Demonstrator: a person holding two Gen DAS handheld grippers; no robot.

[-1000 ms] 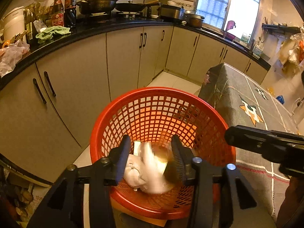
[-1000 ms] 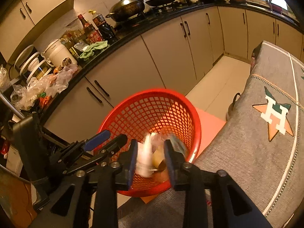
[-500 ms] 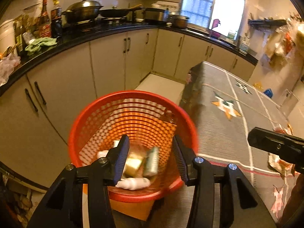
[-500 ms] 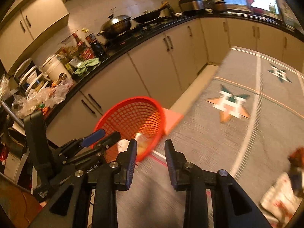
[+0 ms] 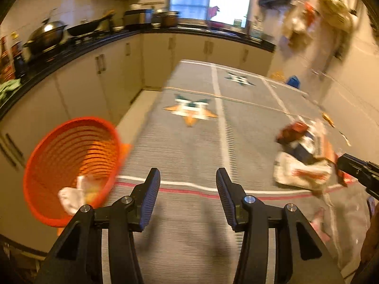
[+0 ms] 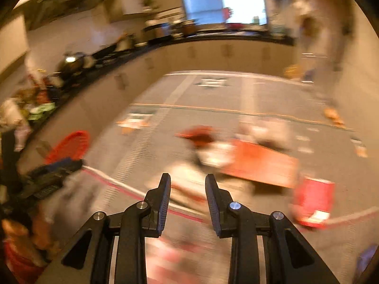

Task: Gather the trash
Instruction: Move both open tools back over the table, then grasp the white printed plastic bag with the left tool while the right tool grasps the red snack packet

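**Returning Empty-Handed for the Next Load**

Inspecting both claws, I find nothing held. My left gripper (image 5: 188,197) hangs over the grey tablecloth (image 5: 189,146) with its jaws opening and only cloth between them. My right gripper (image 6: 188,197) stands parted and released, nothing pressed by its pads; it points at the heap of trash.

The red basket (image 5: 42,165) sits off the table's left edge, beside the cabinets, with a white crumpled wad (image 5: 71,198) and other scraps already lying inside. The remaining trash (image 5: 305,163) lies on the cloth to the right: white wrappers, a dark packet, and, in the badly blurred right wrist view, an orange flat carton (image 6: 260,163) and a red packet (image 6: 315,201).

Judgement: the step in hand is the reach toward the next pickup, with part of the collection done. The next move calls for settling each claw over a single piece, widening enough to span it, and closing low against the cloth. Thin wrappers may slip or drag the cloth.
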